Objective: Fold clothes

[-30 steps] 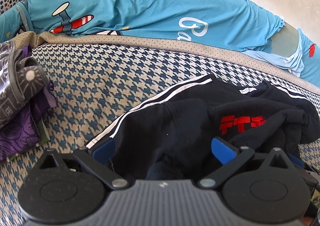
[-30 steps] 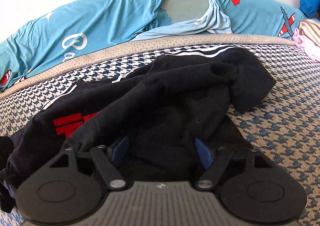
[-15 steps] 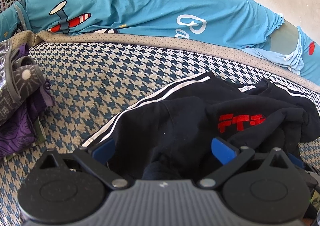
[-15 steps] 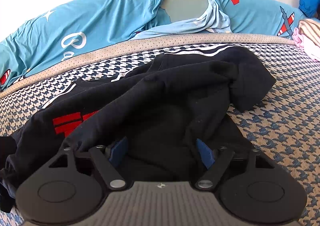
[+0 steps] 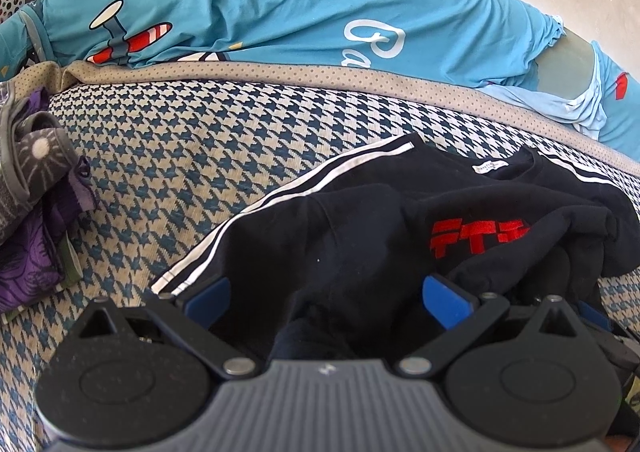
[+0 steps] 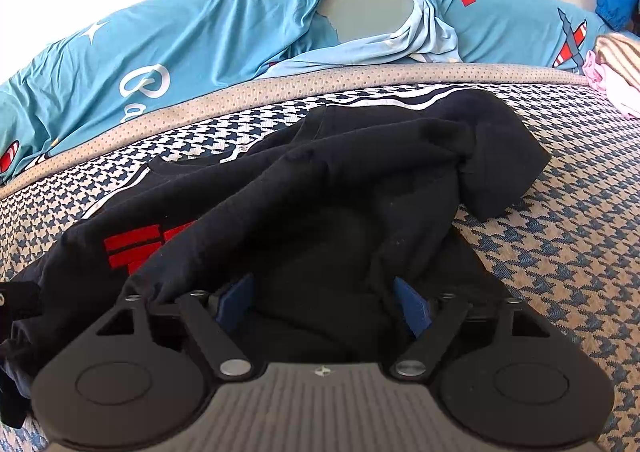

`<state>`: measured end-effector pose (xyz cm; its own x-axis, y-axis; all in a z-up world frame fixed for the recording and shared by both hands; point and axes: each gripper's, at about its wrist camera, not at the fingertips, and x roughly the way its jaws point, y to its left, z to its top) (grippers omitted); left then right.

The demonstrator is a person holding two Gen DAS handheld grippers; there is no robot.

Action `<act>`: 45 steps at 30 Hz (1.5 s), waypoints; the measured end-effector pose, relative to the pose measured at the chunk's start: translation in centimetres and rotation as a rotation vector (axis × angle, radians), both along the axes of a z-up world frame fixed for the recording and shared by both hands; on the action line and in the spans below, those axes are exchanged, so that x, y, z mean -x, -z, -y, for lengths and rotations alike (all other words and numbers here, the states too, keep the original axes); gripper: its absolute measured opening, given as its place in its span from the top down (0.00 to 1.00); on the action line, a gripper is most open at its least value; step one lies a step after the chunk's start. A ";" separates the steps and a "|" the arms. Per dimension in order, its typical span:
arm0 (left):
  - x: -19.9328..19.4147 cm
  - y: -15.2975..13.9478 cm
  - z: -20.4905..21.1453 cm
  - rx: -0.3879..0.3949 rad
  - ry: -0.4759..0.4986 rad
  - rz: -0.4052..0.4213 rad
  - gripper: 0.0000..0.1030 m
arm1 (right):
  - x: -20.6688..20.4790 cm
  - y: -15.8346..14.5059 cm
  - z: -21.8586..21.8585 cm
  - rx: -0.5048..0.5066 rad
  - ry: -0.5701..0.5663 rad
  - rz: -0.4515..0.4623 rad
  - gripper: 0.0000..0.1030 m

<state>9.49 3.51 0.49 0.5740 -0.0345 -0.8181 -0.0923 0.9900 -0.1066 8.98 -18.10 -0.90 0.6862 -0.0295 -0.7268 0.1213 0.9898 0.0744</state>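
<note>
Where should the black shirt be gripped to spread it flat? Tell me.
Grip the black shirt at its white-striped sleeve edge, coming from the bare houndstooth cover beside it. That edge lies flat, single-layered and exposed; the middle is bunched, and the far sleeve is crumpled over itself.

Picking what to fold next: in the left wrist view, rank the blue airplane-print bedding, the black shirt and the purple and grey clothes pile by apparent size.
1. blue bedding
2. black shirt, nearer the camera, so its true rank is unsure
3. purple and grey pile, cut off at the edge

A home bedroom: patterned mattress (image 5: 168,156), cartoon-print blue bedding (image 5: 280,12), piled clothes (image 5: 32,188).
</note>
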 end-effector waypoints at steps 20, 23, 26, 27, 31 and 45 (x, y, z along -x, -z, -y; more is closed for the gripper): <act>-0.4 0.1 -0.8 0.001 -0.021 0.007 0.00 | 0.0 -0.7 -0.6 0.043 -0.020 0.012 0.24; -0.8 0.2 -2.0 0.010 -0.059 0.001 0.00 | 0.2 -1.5 -0.3 0.036 -0.030 0.043 0.24; -1.2 0.4 -3.1 0.017 -0.094 -0.007 0.00 | 0.5 -2.4 -0.2 0.029 -0.045 0.082 0.24; -1.3 0.4 -3.3 0.016 -0.104 -0.008 0.00 | 0.6 -2.7 -0.1 0.017 -0.059 0.091 0.24; -1.6 0.5 -3.9 0.023 -0.129 -0.010 0.00 | 1.2 -3.7 0.2 -0.051 -0.146 0.132 0.24; -1.8 0.2 -6.8 0.066 -0.198 -0.007 0.00 | 4.0 -3.3 -4.7 -0.139 -0.592 0.096 0.24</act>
